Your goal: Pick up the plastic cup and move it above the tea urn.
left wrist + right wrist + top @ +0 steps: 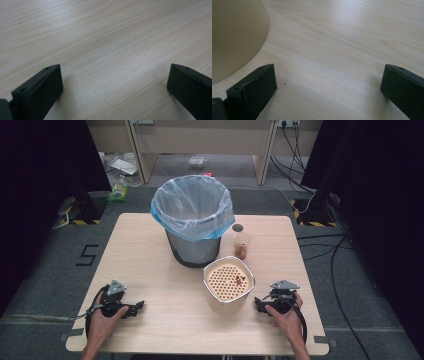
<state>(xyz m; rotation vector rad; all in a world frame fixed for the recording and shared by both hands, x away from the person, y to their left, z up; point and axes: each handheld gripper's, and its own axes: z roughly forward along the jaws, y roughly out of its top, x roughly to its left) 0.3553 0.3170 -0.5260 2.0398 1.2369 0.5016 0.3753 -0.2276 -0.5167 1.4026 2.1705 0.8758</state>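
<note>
From the high view, a lined waste bin (193, 220) is seen standing at the far middle of the table (150, 320), with a small clear cup (241, 245) just beside it and a cream container with a perforated insert (228, 282) nearer, a few brown bits lying on the insert. The left claw (136, 308) and right claw (258, 304) are rested on the table at either side, nothing being held.

Along the left gripper view, the jaws are seen spread wide over bare wood.

Along the right gripper view, the jaws are likewise spread, with the cream wall (234, 37) just beside one jaw. A start is judged; a reach for the container would probably be called for next.
</note>
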